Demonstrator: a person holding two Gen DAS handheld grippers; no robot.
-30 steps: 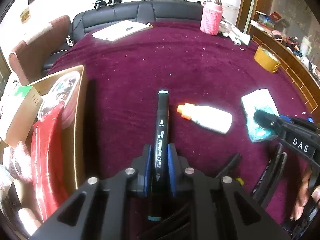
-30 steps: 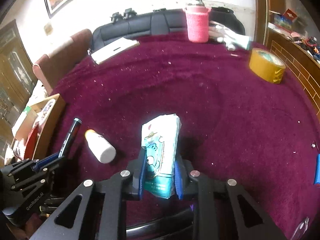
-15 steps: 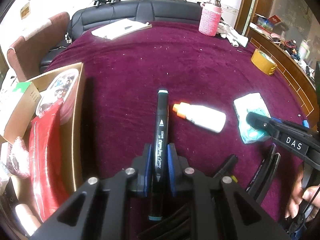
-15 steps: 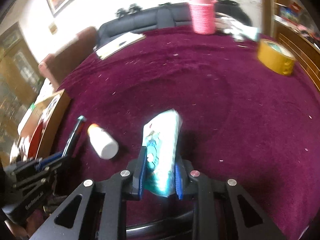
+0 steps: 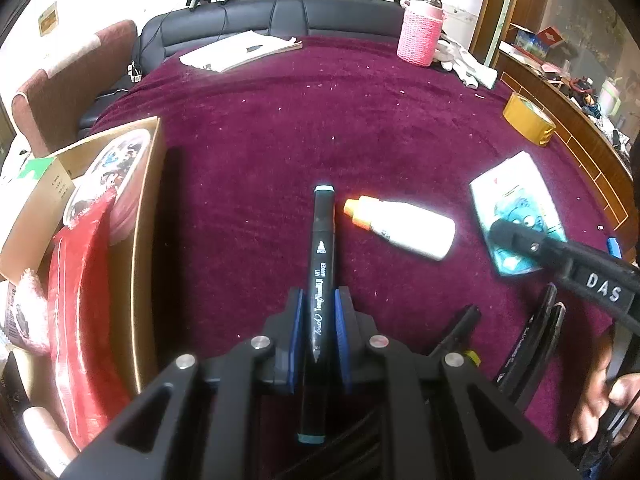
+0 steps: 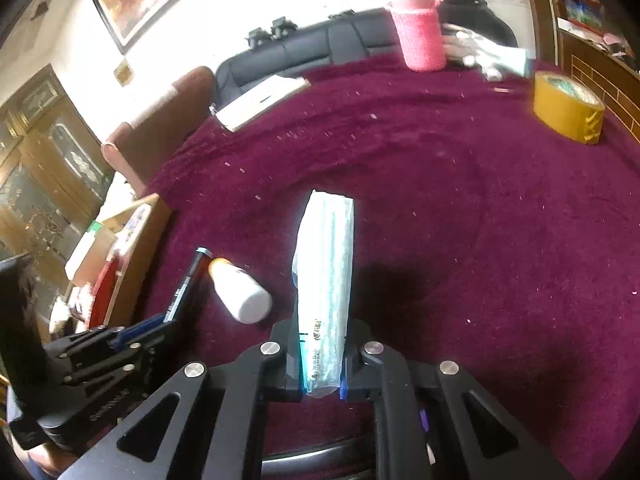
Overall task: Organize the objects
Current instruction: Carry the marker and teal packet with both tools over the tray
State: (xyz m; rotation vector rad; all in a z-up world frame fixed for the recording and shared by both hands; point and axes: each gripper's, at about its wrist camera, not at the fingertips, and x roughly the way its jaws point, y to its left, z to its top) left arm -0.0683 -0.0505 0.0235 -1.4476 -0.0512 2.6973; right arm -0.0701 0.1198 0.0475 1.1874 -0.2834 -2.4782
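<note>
The left gripper (image 5: 318, 320) is clamped on a black marker (image 5: 320, 280), its 2 blue-padded fingers (image 5: 295, 320) pressing the barrel from either side. The marker runs straight forward along the fingers, its teal-tipped cap well past the fingertips and its other end back between the arms. Just right of that cap lies a white bottle (image 5: 404, 224) with an orange cap, on its side on the maroon cloth (image 5: 320, 120), the orange end pointing toward the marker. To the left of the fingers stands a cardboard box (image 5: 144, 248) holding a red pouch (image 5: 76, 312) and a printed tin (image 5: 108, 176).

The right gripper (image 6: 320, 356) is closed on a tissue pack (image 6: 326, 280), which stands on edge between the fingers and reaches forward beyond the tips. In the left view the same pack (image 5: 516, 216) sits far right of the left fingers, with the right gripper's finger (image 5: 532, 240) across its near end. In the right view the bottle (image 6: 240, 292) lies just left of the pack, the marker (image 6: 188, 284) beyond it.

Far ahead and right of both are a tape roll (image 6: 568, 108) and a pink cup (image 6: 420, 36).
</note>
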